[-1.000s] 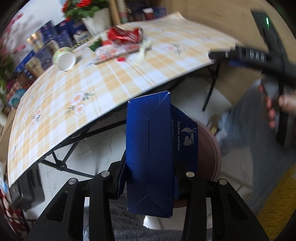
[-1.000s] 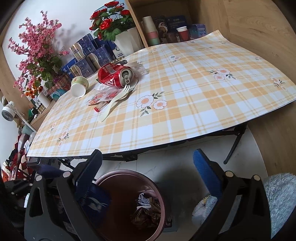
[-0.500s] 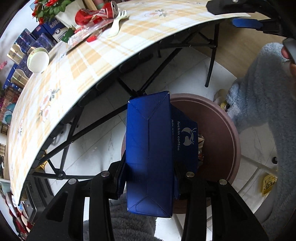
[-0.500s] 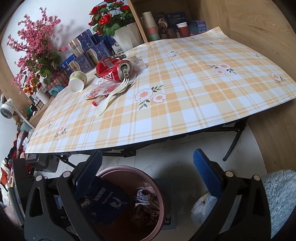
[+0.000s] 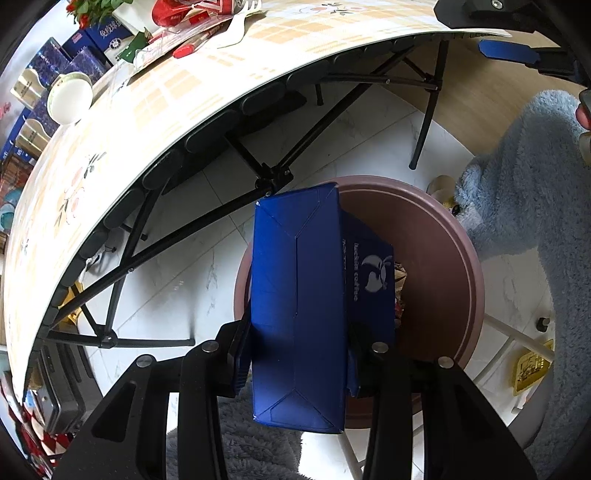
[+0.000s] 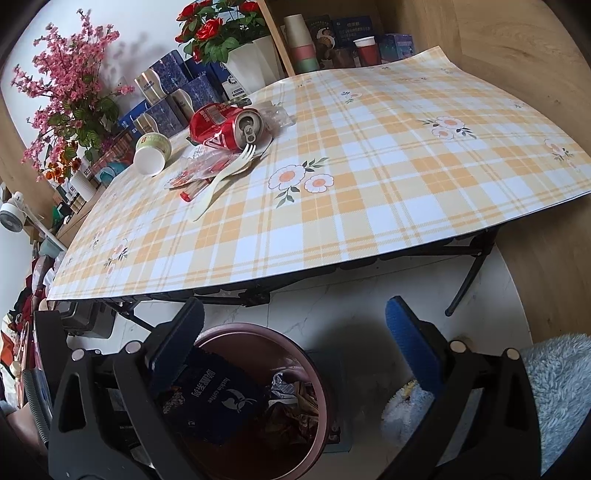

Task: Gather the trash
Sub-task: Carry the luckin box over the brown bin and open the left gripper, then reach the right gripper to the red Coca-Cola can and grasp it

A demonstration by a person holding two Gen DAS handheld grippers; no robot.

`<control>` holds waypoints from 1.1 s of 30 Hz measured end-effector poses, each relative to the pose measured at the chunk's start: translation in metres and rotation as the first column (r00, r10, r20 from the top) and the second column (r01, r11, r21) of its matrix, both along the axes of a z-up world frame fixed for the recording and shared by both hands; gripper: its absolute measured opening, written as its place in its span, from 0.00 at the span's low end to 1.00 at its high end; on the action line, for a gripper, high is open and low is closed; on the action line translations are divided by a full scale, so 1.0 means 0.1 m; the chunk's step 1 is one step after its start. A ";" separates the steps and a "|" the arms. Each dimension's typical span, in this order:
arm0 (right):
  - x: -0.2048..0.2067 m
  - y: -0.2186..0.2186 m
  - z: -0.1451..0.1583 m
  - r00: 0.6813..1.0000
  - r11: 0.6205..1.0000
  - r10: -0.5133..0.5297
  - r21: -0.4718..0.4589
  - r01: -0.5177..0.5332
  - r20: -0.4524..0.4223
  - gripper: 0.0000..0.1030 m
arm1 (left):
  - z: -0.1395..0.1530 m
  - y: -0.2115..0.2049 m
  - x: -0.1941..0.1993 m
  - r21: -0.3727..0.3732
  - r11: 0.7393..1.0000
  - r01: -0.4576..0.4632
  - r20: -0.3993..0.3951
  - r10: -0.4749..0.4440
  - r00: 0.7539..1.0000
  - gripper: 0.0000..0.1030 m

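The left gripper has dropped from table height to just over the brown trash bin, its fingers clamped on a blue paper coffee bag hanging above the bin's opening. The right gripper hovers spread wide, holding nothing, near the checked table, where a crushed red can lies

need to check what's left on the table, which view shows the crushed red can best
The right wrist view: the crushed red can lies unobstructed on the table, its open top facing the camera. The left wrist view catches only a red sliver at the frame's top edge.
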State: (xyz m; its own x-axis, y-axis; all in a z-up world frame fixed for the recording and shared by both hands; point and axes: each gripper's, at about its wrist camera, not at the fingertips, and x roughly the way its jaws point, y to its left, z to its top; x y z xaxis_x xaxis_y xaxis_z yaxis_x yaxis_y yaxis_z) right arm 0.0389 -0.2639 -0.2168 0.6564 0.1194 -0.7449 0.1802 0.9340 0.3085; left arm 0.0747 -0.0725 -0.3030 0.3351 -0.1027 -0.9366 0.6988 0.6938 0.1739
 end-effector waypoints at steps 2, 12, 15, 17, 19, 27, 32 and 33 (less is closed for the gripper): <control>0.00 0.00 -0.01 1.000 1.000 0.000 0.002 0.000 -0.004 0.94 | 0.01 0.01 -0.01 -0.012 1.000 -0.004 -0.003 0.004 1.000 0.39; 0.01 -0.03 -0.05 1.000 1.000 -0.009 0.003 0.009 -0.017 0.94 | 0.45 0.29 -0.03 -0.197 0.975 -0.102 0.146 0.132 0.980 0.73; 0.01 -0.02 -0.06 1.000 1.000 -0.005 0.003 0.005 -0.020 0.94 | 0.57 0.42 0.01 -0.267 0.950 -0.162 0.171 0.212 0.962 0.79; 0.02 -0.01 -0.06 1.000 1.000 -0.003 0.001 0.003 -0.019 0.94 | 0.63 0.51 0.04 -0.309 0.929 -0.206 0.176 0.268 0.947 0.81; 0.02 -0.01 -0.06 1.000 1.000 -0.003 -0.001 0.003 -0.020 0.94 | 0.69 0.62 0.07 -0.360 0.896 -0.260 0.170 0.337 0.926 0.83; 0.04 -0.01 -0.10 0.999 1.000 -0.003 -0.010 0.003 -0.031 0.94 | 0.77 1.02 0.22 -0.482 0.760 -0.435 0.095 0.539 0.837 0.85; 0.09 0.02 -0.05 1.000 0.997 0.012 -0.070 -0.013 -0.011 0.94 | 0.80 1.16 0.24 -0.516 0.716 -0.471 0.078 0.587 0.806 0.85; 0.13 0.03 -0.02 1.000 0.996 0.023 -0.089 -0.023 -0.002 0.94 | 0.82 1.19 0.24 -0.528 0.702 -0.477 0.077 0.599 0.797 0.85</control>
State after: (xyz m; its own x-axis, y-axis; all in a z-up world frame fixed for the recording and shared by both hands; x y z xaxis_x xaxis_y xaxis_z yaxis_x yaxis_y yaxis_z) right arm 0.0514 -0.2610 -0.2184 0.6532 0.0673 -0.7542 0.1591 0.9616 0.2236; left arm 0.0988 0.0463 -0.2211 0.6629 -0.2316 -0.7120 0.1616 0.9728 -0.1659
